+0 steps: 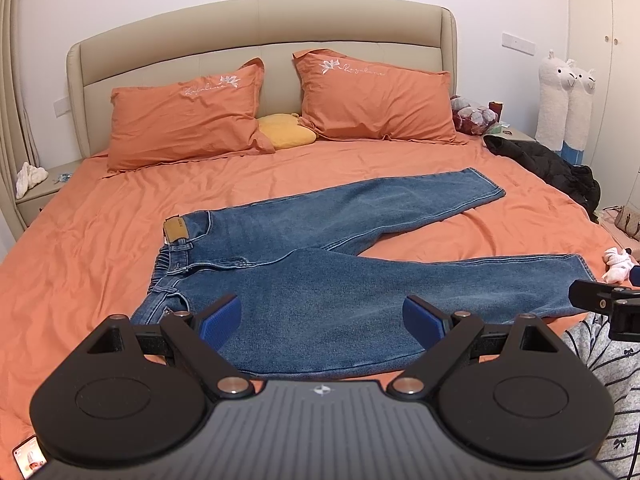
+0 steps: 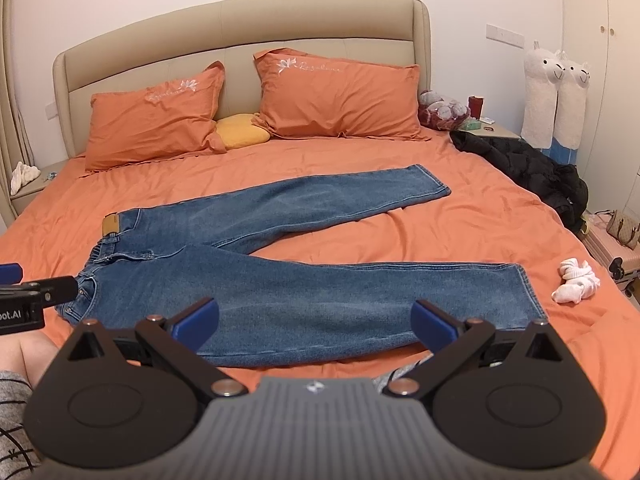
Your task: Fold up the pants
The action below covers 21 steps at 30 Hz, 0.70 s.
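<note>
Blue jeans [image 1: 312, 276] lie flat and spread on the orange bed, waistband to the left, the two legs splayed apart to the right. They also show in the right wrist view [image 2: 280, 292]. My left gripper [image 1: 322, 322] is open and empty, held above the near leg close to the bed's front edge. My right gripper [image 2: 316, 322] is open and empty, also above the near leg. The right gripper's tip [image 1: 600, 300] shows at the right edge of the left wrist view; the left gripper's tip [image 2: 36, 292] shows at the left edge of the right wrist view.
Two orange pillows [image 2: 152, 120] and a yellow cushion [image 2: 242, 130] lie at the headboard. A black jacket [image 2: 528, 164] lies at the bed's right edge. White socks [image 2: 576, 286] lie near the leg hem. Nightstands flank the bed; alpaca plush toys [image 2: 556, 96] stand right.
</note>
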Each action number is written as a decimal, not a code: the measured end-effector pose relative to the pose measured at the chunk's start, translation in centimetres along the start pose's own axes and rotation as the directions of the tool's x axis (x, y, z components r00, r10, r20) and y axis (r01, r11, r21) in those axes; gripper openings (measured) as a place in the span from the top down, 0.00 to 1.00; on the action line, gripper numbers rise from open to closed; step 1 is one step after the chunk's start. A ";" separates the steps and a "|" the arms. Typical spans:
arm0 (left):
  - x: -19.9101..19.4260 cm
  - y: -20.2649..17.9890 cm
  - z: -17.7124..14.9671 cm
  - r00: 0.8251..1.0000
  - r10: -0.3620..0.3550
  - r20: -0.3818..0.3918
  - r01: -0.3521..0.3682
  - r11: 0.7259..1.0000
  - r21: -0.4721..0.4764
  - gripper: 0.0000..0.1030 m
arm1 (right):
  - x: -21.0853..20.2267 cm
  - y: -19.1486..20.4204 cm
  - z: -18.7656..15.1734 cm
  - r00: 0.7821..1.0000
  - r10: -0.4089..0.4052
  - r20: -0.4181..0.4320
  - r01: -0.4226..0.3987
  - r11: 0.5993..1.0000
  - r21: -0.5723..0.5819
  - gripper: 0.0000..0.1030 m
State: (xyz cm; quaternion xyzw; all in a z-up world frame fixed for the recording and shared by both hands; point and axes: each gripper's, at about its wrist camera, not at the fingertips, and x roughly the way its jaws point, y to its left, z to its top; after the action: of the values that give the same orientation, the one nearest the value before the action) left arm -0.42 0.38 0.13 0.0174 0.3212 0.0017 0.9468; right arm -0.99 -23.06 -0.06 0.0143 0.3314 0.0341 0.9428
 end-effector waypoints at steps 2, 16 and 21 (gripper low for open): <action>-0.1 -0.1 0.0 1.000 0.001 -0.001 -0.001 1.000 0.000 0.00 | 0.1 0.0 0.0 1.000 -0.003 -0.003 0.003 1.000 0.000 0.05; 0.3 0.1 -0.2 1.000 0.000 -0.010 0.000 1.000 -0.005 0.00 | 0.5 0.1 -0.2 1.000 -0.004 -0.021 0.004 1.000 0.002 0.05; 0.4 0.6 -0.3 1.000 0.003 -0.012 -0.003 1.000 -0.013 0.00 | 0.7 0.2 -0.2 1.000 -0.004 -0.022 0.004 1.000 0.001 0.05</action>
State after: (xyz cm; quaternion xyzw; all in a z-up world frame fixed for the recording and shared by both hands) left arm -0.28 0.95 -0.39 0.0118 0.3267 0.0051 0.9451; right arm -0.64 -22.78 -0.64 0.0138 0.3419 0.0324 0.9391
